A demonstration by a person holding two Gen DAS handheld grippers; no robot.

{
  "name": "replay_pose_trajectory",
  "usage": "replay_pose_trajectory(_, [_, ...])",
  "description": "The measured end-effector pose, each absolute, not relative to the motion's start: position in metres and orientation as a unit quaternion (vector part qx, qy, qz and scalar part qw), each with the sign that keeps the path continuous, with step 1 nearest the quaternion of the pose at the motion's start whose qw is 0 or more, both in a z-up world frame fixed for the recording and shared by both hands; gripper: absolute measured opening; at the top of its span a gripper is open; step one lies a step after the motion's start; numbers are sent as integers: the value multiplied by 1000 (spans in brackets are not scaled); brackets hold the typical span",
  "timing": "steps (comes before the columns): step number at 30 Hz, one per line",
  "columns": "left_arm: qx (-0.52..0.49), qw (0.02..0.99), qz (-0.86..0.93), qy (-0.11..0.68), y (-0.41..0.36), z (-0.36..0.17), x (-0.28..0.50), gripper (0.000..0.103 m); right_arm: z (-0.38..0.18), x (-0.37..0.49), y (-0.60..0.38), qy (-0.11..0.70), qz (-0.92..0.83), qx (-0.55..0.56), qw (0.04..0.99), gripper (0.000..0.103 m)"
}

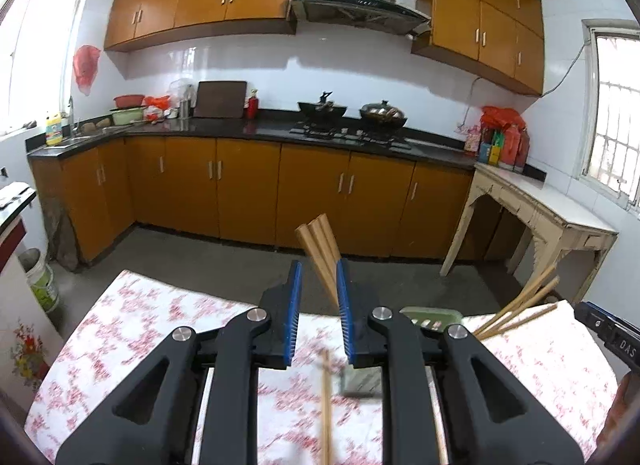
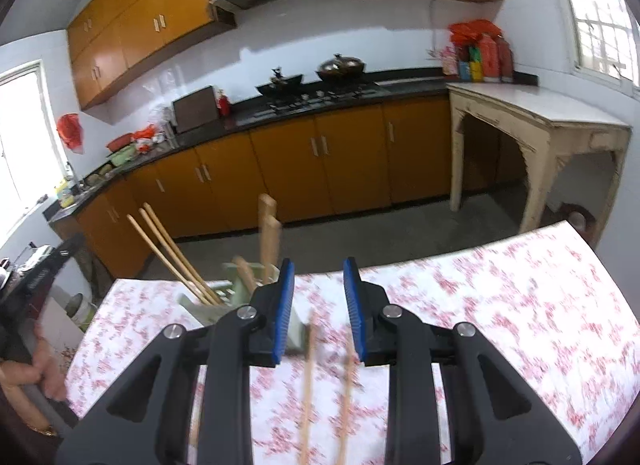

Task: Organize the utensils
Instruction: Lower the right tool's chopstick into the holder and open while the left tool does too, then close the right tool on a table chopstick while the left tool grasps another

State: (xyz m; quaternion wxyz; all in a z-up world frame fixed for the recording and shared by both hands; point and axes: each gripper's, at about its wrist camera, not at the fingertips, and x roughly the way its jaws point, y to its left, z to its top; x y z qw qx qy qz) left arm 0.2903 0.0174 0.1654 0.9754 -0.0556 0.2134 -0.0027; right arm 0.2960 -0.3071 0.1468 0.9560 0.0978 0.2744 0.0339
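My left gripper (image 1: pixel 318 305) is open over a table with a red-flowered cloth (image 1: pixel 132 317). Wooden chopsticks (image 1: pixel 320 249) stand up between its blue pads, leaning on the right pad; their lower ends are hidden. One loose chopstick (image 1: pixel 326 405) lies blurred on the cloth below. A pale green holder (image 1: pixel 430 319) at the right has more chopsticks (image 1: pixel 516 309) leaning out. My right gripper (image 2: pixel 318 305) is open and empty. Two blurred chopsticks (image 2: pixel 308 385) lie on the cloth (image 2: pixel 520 305) under it. The green holder (image 2: pixel 236 293) with chopsticks (image 2: pixel 172 253) stands just left of its left finger.
Beyond the table's far edge is grey floor, then orange kitchen cabinets (image 1: pixel 240 181) under a black counter with pots on a stove (image 1: pixel 348 117). A worn white side table (image 1: pixel 552 209) stands at the right. The other gripper's body (image 1: pixel 608 333) shows at the right edge.
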Motion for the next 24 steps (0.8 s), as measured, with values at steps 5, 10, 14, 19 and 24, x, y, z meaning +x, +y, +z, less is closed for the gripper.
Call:
replay_pose_trajectory(5, [-44,971,13,236,30,145,279,25,107,294,-324,307,2,96,947,28])
replay_pose_trajectory(10, [-35,960,29,275,41,109,278,26,57,300,-330,353,-16,102,930,28])
replay_pose_trajectory(14, [-34,949,38,311,47,78,284,26,25,307,-327,382,-21,102,918,28])
replay_pose_trajectory(19, [-29,934,43,353,48,39,289,33,-12,315,-321,417,-14,101,903,28])
replay_pose_trajectory(24, [-22,922,42,385,44,10,292,45,-43,322,-303,449,16,101,887,26])
